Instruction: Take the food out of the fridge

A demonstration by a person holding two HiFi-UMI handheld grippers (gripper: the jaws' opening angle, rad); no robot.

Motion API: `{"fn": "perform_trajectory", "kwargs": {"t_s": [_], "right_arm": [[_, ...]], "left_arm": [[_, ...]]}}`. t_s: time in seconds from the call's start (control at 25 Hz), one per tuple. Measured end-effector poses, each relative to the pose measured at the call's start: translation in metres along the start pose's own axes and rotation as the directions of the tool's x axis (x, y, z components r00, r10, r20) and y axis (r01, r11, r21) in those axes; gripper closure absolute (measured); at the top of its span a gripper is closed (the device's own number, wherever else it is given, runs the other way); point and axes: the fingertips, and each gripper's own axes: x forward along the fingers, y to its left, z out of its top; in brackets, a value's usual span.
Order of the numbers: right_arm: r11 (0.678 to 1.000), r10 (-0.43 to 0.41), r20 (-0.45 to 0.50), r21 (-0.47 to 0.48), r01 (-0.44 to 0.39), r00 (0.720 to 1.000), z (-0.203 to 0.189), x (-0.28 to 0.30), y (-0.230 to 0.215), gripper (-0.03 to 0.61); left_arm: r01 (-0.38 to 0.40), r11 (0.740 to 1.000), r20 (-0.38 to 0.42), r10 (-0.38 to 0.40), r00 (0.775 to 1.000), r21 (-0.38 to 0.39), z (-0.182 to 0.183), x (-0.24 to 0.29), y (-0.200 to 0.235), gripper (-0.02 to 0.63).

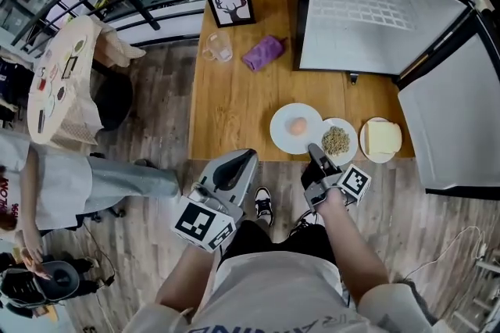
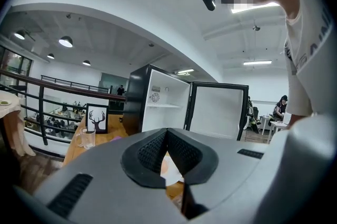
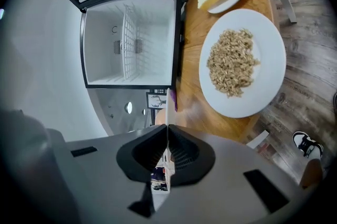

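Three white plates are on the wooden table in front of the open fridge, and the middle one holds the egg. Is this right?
Not quite. The middle plate holds grains; the egg lies on the left plate, as the head view shows. The rest stands: three white plates on the wooden table in front of the open fridge.

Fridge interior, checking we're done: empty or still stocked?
Empty, as far as shown: the fridge interior holds only a bare white wire shelf.
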Motion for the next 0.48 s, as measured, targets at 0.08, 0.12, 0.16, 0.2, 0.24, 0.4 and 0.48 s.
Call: {"fn": "perform_trajectory", "kwargs": {"t_s": [0.08, 0.12, 0.16, 0.2, 0.24, 0.4, 0.48], "right_arm": [[1.0, -0.009, -0.015, 0.004, 0.009, 1.0, -0.009, 0.003, -0.006, 0.551], [1.0, -0.015, -0.021, 0.004, 0.015, 1.0, -0.013, 0.004, -0.009, 0.551], [1.0, -0.023, -0.025, 0.002, 0.023, 0.999, -0.016, 0.004, -0.013, 0.551], [1.0, -0.03, -0.028, 0.001, 0.03, 0.999, -0.018, 0.004, -0.016, 0.551], [0.999, -0.036, -0.031, 0.0, 0.036, 0.999, -0.02, 0.005, -0.019, 0.551], [0.998, -0.068, -0.041, -0.015, 0.067, 0.997, -0.028, 0.007, -0.033, 0.551], [0.997, -0.081, -0.045, -0.015, 0.081, 0.996, -0.033, 0.009, -0.038, 0.55]], "left_arm": [[-0.007, 1.0, -0.003, 0.007, 1.0, -0.001, -0.002, -0.003, 0.002, 0.606], [-0.009, 1.0, -0.005, 0.009, 1.0, -0.001, -0.002, -0.004, 0.003, 0.606], [-0.011, 1.0, -0.008, 0.011, 1.0, -0.001, -0.003, -0.005, 0.003, 0.606], [-0.012, 1.0, -0.01, 0.012, 1.0, -0.002, -0.004, -0.006, 0.004, 0.606], [-0.013, 1.0, -0.013, 0.013, 1.0, -0.003, -0.005, -0.007, 0.004, 0.606], [-0.013, 1.0, -0.021, 0.013, 1.0, -0.011, -0.011, -0.01, 0.005, 0.606], [-0.012, 1.0, -0.026, 0.012, 1.0, -0.013, -0.014, -0.011, 0.005, 0.606]]}}
